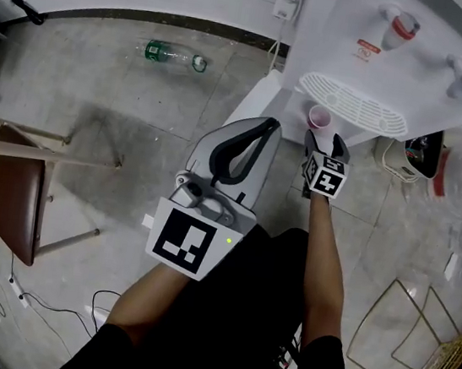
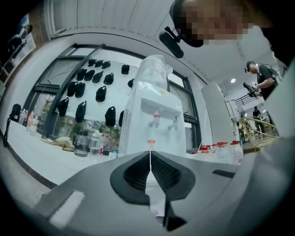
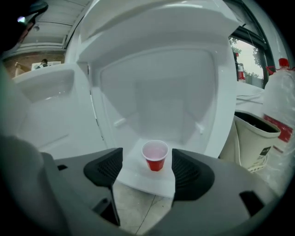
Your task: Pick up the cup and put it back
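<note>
Cup: small red cup [image 3: 155,156], upright on the white ledge [image 3: 138,177] inside the water dispenser [image 3: 152,83] recess.
Right hand-held gripper [image 3: 146,167]: jaws wide apart, short of the cup and framing it, no contact.
Left hand-held gripper [image 2: 150,159]: jaws together, nothing between them.
Risk: the cup looks light, so one pad arriving first could tip it or slide it deeper. A hard squeeze could crumple it.
Hidden: whether the cup holds liquid. In the head view, the gripper covers its lower part.
</note>
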